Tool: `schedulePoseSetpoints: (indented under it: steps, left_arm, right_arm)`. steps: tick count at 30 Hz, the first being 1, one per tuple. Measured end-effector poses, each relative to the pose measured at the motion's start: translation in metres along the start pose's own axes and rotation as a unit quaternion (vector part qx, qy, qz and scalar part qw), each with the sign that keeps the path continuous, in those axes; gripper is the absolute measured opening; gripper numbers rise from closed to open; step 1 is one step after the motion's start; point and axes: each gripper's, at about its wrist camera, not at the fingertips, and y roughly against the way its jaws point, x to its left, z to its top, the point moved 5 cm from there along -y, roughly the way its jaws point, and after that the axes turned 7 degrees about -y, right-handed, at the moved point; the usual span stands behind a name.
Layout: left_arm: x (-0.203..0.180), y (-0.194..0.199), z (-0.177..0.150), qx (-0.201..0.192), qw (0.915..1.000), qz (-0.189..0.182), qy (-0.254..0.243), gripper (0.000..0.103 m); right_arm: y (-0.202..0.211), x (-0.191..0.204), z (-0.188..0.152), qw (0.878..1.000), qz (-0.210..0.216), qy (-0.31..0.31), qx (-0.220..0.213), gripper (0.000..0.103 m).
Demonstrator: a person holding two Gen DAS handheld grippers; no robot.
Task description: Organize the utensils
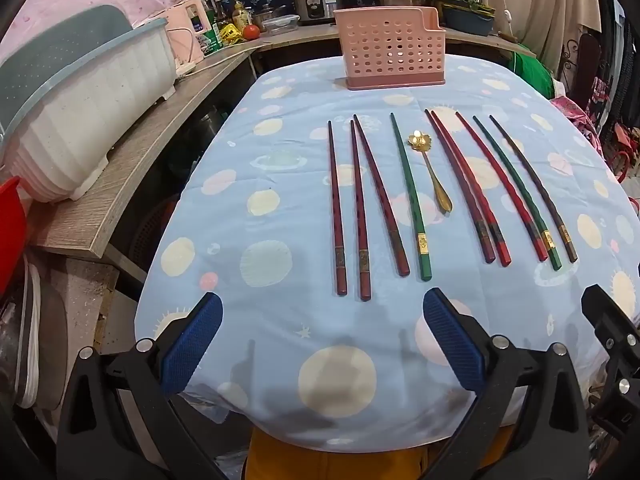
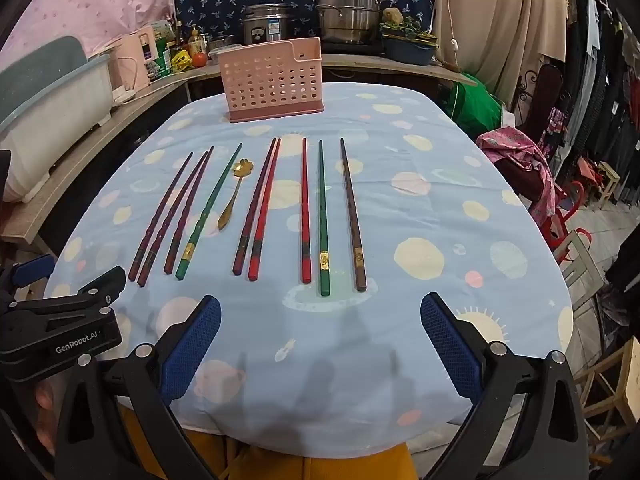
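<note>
Several chopsticks lie side by side on the blue tablecloth (image 1: pixel 280 320): dark red ones (image 1: pixel 336 208) at the left, a green one (image 1: pixel 408 192), red ones (image 1: pixel 468 188) and another green one (image 1: pixel 516 192) at the right. A gold spoon (image 1: pixel 430 168) lies among them; it also shows in the right wrist view (image 2: pixel 236 192). A pink perforated utensil holder (image 1: pixel 390 50) stands upright at the far table edge, also in the right wrist view (image 2: pixel 274 80). My left gripper (image 1: pixel 322 312) is open and empty, near the table's front edge. My right gripper (image 2: pixel 320 312) is open and empty beside it.
A white and grey dish rack (image 1: pixel 80 112) sits on a wooden shelf (image 1: pixel 132 168) at the left. Pots, bottles and a tomato crowd the back counter (image 1: pixel 312 32). Chairs and hanging clothes (image 2: pixel 600 120) stand at the right of the table.
</note>
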Motion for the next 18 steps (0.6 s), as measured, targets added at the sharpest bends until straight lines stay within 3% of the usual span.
schedulePoseSetpoints:
  steps: [18]
  left_arm:
    - [0.004,0.001,-0.001,0.003,1.0000,0.009,0.000,0.096]
  right_arm:
    - [0.001,-0.002,0.000,1.000,0.002,-0.002,-0.003,0.096]
